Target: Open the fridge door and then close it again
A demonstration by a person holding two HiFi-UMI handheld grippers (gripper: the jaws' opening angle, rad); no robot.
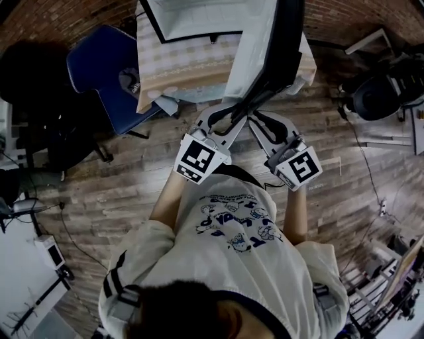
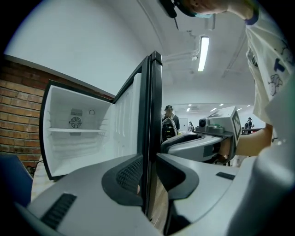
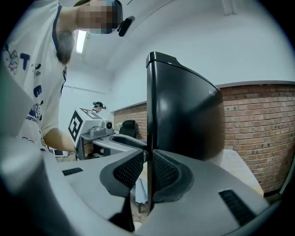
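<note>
The fridge door (image 1: 265, 53) stands swung out from the open fridge body (image 1: 192, 16), black outside and white inside. Both grippers clamp its free edge from opposite sides. My left gripper (image 1: 226, 122) holds it from the inner side; in the left gripper view the door's edge (image 2: 151, 115) runs down between the pads at the left gripper (image 2: 147, 177), with the white fridge interior (image 2: 78, 133) to the left. My right gripper (image 1: 257, 122) holds from the outer side; in the right gripper view the black door face (image 3: 184, 115) rises from the right gripper (image 3: 148, 177), pads pressed on the edge.
A blue chair (image 1: 106, 73) stands left of the fridge, and a checked cloth (image 1: 179, 66) covers a table under it. Dark equipment (image 1: 377, 93) sits at the right with cables on the wooden floor (image 1: 119, 192). A person (image 2: 169, 120) stands far off behind the door.
</note>
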